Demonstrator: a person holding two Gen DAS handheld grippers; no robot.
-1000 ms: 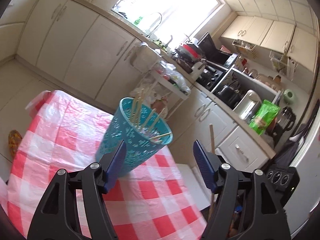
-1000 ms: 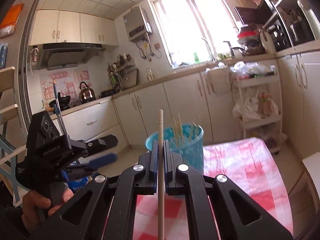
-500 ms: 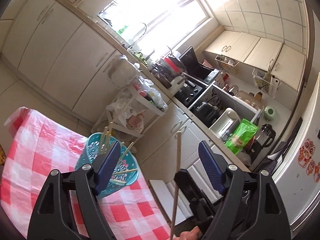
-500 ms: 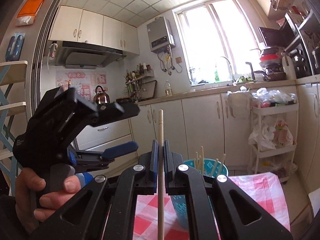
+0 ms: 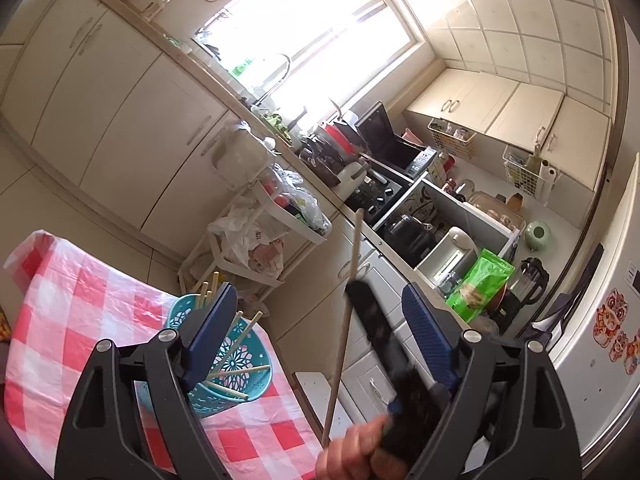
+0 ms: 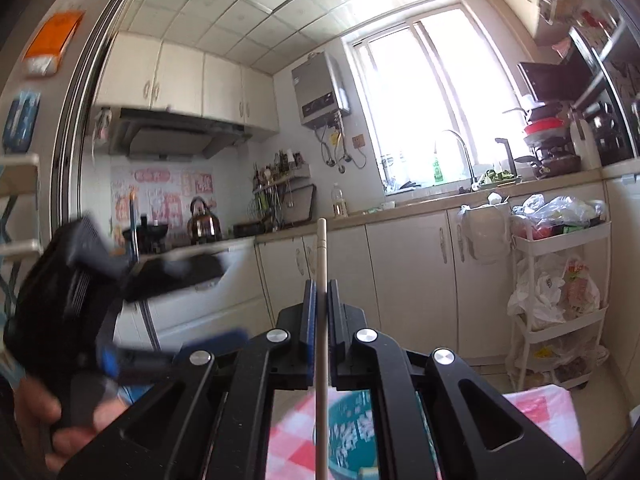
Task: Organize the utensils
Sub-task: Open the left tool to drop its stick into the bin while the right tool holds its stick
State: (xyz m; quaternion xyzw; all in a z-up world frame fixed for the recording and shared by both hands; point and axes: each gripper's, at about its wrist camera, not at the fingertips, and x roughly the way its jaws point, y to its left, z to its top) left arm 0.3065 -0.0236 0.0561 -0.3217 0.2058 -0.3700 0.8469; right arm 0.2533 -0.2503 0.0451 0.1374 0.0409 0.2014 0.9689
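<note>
A teal perforated basket [image 5: 236,368] with several wooden chopsticks in it stands on the red-and-white checked tablecloth [image 5: 72,320]. My left gripper [image 5: 320,320] hovers above and before it, its jaws opening, the blue pads [image 5: 216,332] pressing on nothing. My right gripper [image 6: 322,308] is shut on one upright wooden chopstick [image 6: 322,248]. The left wrist view shows that chopstick [image 5: 348,300] and the blurred black right gripper [image 5: 376,344] between my left fingers. The basket [image 6: 352,428] lies low behind the right fingers. The left gripper [image 6: 80,288] is a blur at the left.
A white trolley [image 5: 280,224] stuffed with plastic bags stands past the table's far edge, also seen at the right as the trolley [image 6: 560,280]. Cream cabinets and a cluttered counter [image 5: 400,208] run behind. A person's hand [image 5: 360,452] is at the bottom.
Both views have risen, so the basket sits lower in each. The left jaws have spread wider. The right gripper with its chopstick has come in between the left fingers in view.
</note>
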